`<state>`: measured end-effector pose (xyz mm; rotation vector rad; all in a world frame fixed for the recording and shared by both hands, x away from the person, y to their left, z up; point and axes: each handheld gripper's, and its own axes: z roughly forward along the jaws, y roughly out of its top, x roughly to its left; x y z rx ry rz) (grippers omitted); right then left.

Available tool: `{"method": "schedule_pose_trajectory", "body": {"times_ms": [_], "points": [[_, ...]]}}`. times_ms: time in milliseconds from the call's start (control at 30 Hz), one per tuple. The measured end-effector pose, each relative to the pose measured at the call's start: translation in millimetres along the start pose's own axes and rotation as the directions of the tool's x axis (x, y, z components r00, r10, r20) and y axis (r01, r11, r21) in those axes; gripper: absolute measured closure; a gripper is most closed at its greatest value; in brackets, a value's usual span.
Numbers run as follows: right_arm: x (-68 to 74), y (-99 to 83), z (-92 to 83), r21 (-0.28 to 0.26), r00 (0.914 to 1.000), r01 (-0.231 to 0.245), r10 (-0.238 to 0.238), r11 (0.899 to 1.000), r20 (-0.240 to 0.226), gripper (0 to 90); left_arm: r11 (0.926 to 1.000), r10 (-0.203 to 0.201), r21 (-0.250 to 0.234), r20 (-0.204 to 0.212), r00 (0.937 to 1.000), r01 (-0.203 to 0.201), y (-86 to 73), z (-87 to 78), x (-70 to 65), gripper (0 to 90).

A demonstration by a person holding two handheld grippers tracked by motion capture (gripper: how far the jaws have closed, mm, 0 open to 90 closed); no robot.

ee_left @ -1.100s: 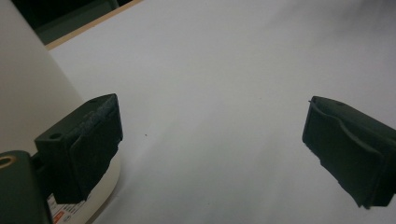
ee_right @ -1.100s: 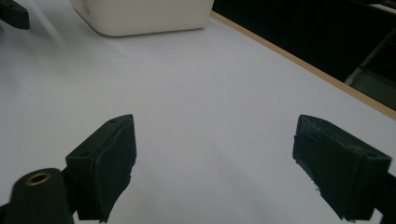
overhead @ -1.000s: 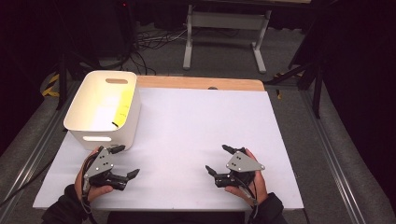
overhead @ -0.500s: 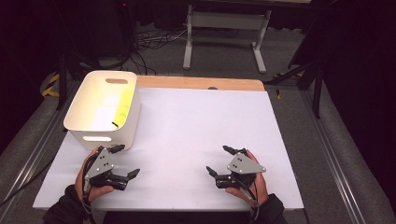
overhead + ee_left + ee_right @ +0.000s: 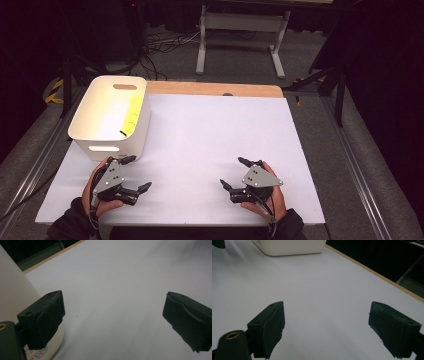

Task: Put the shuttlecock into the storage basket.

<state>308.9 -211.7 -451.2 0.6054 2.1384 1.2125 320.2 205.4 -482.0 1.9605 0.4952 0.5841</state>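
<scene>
Closest to the person, two hands each hold a gripper low over the white sheet that covers the bench (image 5: 215, 145). The left gripper (image 5: 138, 174) sits at the near left. Its jaws are spread wide and hold nothing. In the left gripper view the two black pads (image 5: 48, 315) stand far apart with bare white sheet between them. The right gripper (image 5: 235, 172) sits at the near right. Its jaws are wide apart too and also hold nothing. Both grippers point in toward the middle of the bench. They look like they are resting and ready, with the jaws already spread so they can go straight to a grab.

A little farther away, just past the left gripper, stands a white plastic bin (image 5: 111, 116). One jaw of the left gripper is very close to the bin's near wall, but I cannot tell if it touches. The bin is upright, with a handle slot cut in its near wall and one in its far wall. Inside it, something yellow (image 5: 131, 116) lies along the right wall, with a small dark bit near it. It is too small to say what it is. The bin is well apart from the right gripper, and shows far off in the right gripper view (image 5: 292, 246).

Farthest away, a strip of bare wood (image 5: 215, 89) shows at the back edge of the bench.
</scene>
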Motion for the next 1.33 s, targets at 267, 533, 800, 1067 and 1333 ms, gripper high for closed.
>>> {"method": "schedule_pose_trajectory", "body": {"times_ms": [267,533,800,1067,1333], "points": [[-2.5,-0.9,-2.0,-0.006,0.9999,-0.014,0.014,1.0,0.005,14.6,1.0,0.0,0.006,0.005,1.0,0.0,0.0,1.5,-0.1,5.1],[-2.0,-1.0,-1.3,-0.008,0.9999,-0.015,0.015,1.0,0.001,14.6,1.0,0.0,0.002,0.003,1.0,0.0,0.3,2.4,-0.1,5.3],[-2.4,-0.4,-0.6,-0.012,0.9999,-0.013,0.013,1.0,0.0,14.6,0.9999,0.0,0.011,0.008,1.0,0.0,-0.3,2.0,-0.7,5.3],[-4.7,-0.7,0.6,-0.013,0.9998,-0.019,0.019,1.0,-0.001,14.7,0.9998,-0.002,0.021,0.015,0.9999,0.002,-1.1,3.6,-0.1,5.4],[-5.4,-1.6,1.8,-0.007,0.9998,-0.022,0.022,1.0,0.003,14.7,0.9995,-0.004,0.03,0.02,0.9998,0.003,-1.0,5.2,-1.0,5.7]]}}
